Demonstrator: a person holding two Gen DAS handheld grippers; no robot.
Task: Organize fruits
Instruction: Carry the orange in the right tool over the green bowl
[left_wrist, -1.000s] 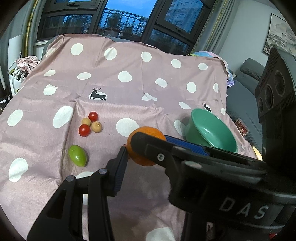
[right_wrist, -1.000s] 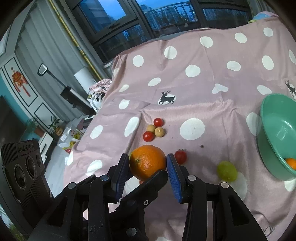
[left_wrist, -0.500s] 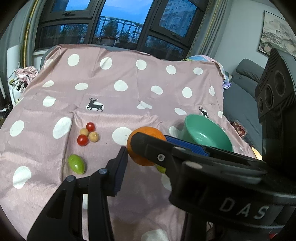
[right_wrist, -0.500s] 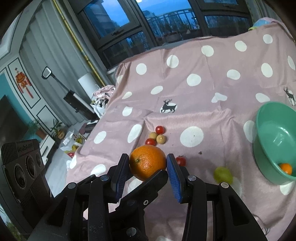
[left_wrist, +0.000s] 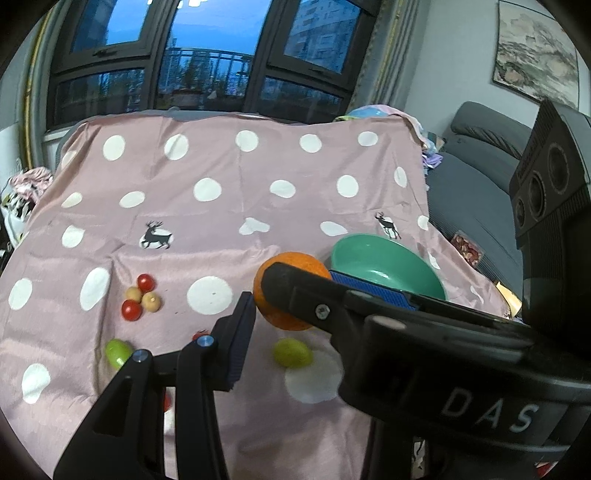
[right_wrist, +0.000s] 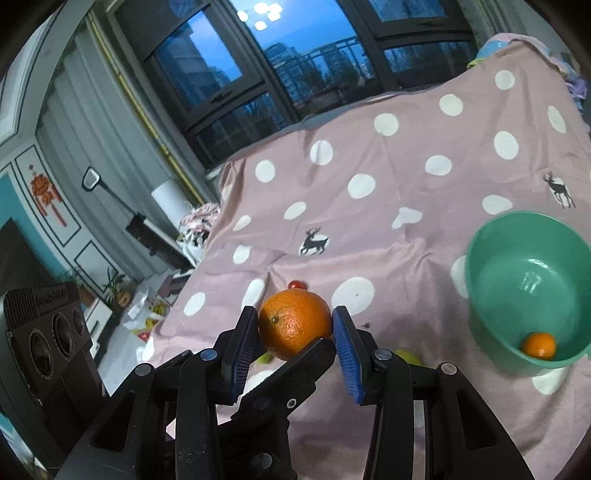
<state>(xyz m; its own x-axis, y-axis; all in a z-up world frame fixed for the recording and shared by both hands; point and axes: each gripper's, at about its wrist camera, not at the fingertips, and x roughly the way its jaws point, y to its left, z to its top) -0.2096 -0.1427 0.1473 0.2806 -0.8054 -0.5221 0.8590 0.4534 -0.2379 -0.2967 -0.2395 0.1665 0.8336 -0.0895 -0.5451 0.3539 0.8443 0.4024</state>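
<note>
The right gripper (right_wrist: 294, 334) has its two blue-padded jaws partly closed on a round, dimpled orange (right_wrist: 294, 323), one pad against each side. The left gripper (left_wrist: 291, 295) clamps the same orange (left_wrist: 290, 301) from another angle: its left pad touches the fruit's lower left side, and its right jaw is largely hidden behind the black finger of the other gripper crossing in front. The orange is raised clear of the cloth. Being near-spherical it has no real long axis; its small dark stem dimple faces the right wrist camera, a little left of centre.

Just below and ahead of the held fruit lies a yellow-green oval fruit (left_wrist: 292, 352) on the pink cloth with white dots and deer prints (left_wrist: 221, 221), its long axis roughly crosswise to the left gripper. To the right of both grippers, near but apart, stands a green plastic bowl (right_wrist: 491, 295) holding one small orange mandarin (right_wrist: 538, 345) against its near wall. To the left of the left gripper sit a second green oval fruit (left_wrist: 117, 351) and, farther out, a tight cluster of two red cherry tomatoes (left_wrist: 132, 309) and two tan round fruits (left_wrist: 150, 301).
</note>
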